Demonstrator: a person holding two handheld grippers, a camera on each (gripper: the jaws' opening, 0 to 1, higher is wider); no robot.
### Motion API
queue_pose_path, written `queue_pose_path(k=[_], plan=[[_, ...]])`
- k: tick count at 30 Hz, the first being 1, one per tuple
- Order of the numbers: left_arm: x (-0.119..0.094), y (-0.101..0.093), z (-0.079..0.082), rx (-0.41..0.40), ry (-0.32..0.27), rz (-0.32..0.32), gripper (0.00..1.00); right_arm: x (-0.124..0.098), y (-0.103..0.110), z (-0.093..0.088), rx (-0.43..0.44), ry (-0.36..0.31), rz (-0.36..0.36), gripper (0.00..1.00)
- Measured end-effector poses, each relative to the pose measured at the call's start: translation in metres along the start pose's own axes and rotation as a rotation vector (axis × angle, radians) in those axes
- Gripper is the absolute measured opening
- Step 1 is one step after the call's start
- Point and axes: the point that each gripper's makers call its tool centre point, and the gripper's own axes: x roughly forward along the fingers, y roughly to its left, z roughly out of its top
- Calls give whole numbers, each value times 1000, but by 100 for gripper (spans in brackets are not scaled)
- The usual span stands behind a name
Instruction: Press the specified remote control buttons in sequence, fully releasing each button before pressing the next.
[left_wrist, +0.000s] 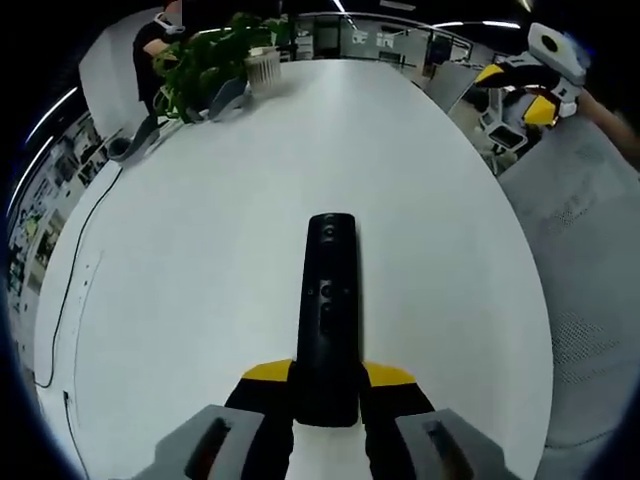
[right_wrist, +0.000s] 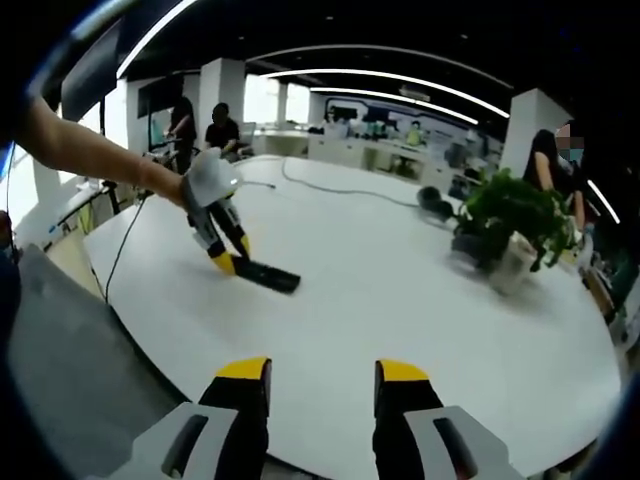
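Observation:
A long black remote control lies on the white table, its near end clamped between the yellow-tipped fingers of my left gripper, which is shut on it. Small buttons show along its top face. In the right gripper view the same remote lies flat at the table's left part with the left gripper holding its end. My right gripper hovers open at the table's near edge, nothing between its fingers, well away from the remote. It also appears far off in the left gripper view.
A potted green plant in a white pot stands on the far side of the table. A black cable runs along one edge. People sit at desks beyond. A grey chair back lies beside the table.

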Motion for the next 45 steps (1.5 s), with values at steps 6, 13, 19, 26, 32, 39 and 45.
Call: queue_pose_path(k=[6,13,19,26,32,39,45], plan=[[-1,-5,-1,6,14,-3,25,0,1,0,-6,2,2,37],[-2,-13,-3,19,20,-9,25,0,1,0,-7,3,2,37],[-3,-20,-5,27,25,-13,25,0,3,-1,-10,6,6,36],[-4,-29,-8,27,9,-15,25,1,4,-1,-15,10,11,36],[-5,-37,-9,38,9,-21,25,1,5,-2,-19,14,17,35],[-6,-45,-11,41,5,-25,25,2,6,-3,-22,18,21,35],[-7,-53,-13,43,-1,-28,25,2,6,-3,-21,20,21,35]])
